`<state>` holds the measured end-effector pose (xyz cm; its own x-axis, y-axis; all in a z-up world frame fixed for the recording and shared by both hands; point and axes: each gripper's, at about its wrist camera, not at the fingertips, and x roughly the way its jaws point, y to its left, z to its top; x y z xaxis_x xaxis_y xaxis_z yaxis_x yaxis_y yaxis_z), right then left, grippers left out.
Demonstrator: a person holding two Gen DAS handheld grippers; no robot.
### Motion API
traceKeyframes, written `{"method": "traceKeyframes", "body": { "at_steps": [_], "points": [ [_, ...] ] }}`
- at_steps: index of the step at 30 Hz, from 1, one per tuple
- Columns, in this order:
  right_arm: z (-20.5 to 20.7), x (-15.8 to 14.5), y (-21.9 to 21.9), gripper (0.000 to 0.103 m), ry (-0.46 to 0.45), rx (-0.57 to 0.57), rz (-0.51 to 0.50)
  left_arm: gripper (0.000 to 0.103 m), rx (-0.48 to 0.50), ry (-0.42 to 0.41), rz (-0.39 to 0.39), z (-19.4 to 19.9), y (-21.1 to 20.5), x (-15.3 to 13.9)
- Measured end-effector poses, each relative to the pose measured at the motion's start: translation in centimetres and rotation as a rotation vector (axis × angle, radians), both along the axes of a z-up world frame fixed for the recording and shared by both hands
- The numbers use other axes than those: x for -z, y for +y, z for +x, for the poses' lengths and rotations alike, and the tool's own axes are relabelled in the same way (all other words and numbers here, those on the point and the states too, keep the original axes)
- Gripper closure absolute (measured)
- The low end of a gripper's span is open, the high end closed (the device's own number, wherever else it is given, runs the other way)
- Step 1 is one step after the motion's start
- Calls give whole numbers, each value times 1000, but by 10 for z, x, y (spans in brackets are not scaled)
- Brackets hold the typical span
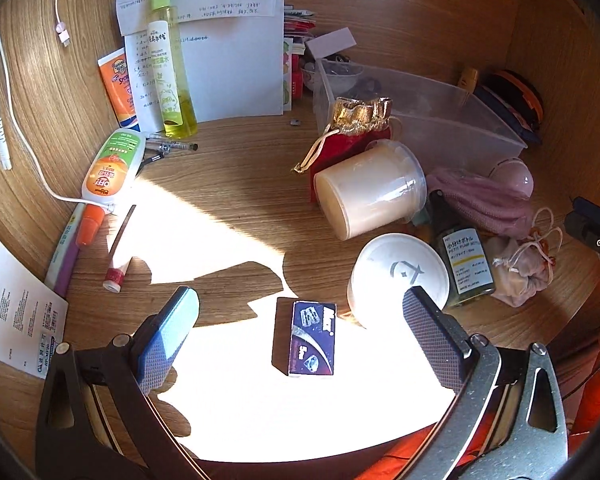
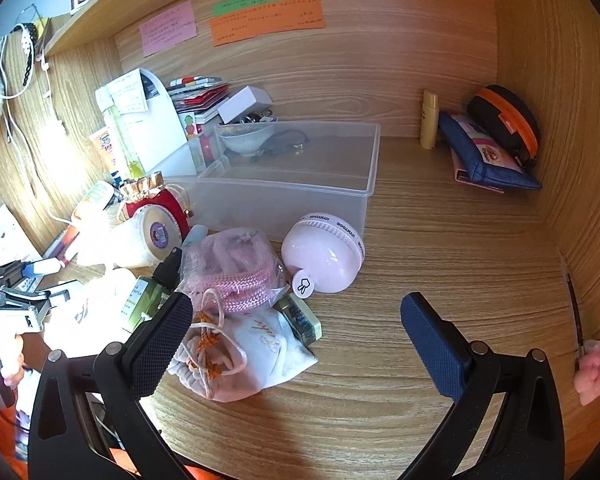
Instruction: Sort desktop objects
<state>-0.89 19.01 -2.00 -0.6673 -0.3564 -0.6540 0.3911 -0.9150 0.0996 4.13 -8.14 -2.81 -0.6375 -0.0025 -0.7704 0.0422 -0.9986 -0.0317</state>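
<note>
Low centre of the left view, the staple box (image 1: pixel 305 338) lies between the left gripper (image 1: pixel 300 328)'s spread jaws, untouched; the right gripper (image 2: pixel 296 332) gapes too.

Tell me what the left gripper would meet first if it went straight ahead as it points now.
Most likely the small blue box, lying on the desk between the open fingers of the left gripper. Depth is hard to judge; it might pass above it.

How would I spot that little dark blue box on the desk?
Find the sunlit patch of the wooden desk. The small box lies there between the open left gripper fingers, beside a white cup. It alone is flat, rectangular and dark blue.
</note>
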Motion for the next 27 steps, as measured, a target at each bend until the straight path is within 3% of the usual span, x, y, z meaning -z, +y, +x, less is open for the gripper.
{"method": "traceKeyframes", "body": {
  "at_steps": [9,13,20,24,27],
  "points": [
    [16,20,-28,0,-74,-114,40,0,10,-21,1,13,2,16],
    [16,33,-38,0,-108,-126,60,11,10,-36,-4,11,3,24],
    [9,51,-51,0,-177,-137,58,15,15,-51,-24,6,6,34],
    [9,55,-58,0,-167,-129,87,18,12,-34,-31,4,4,35],
    [9,57,-60,0,-153,-118,104,25,12,-19,-31,4,3,35]
  ]
}}
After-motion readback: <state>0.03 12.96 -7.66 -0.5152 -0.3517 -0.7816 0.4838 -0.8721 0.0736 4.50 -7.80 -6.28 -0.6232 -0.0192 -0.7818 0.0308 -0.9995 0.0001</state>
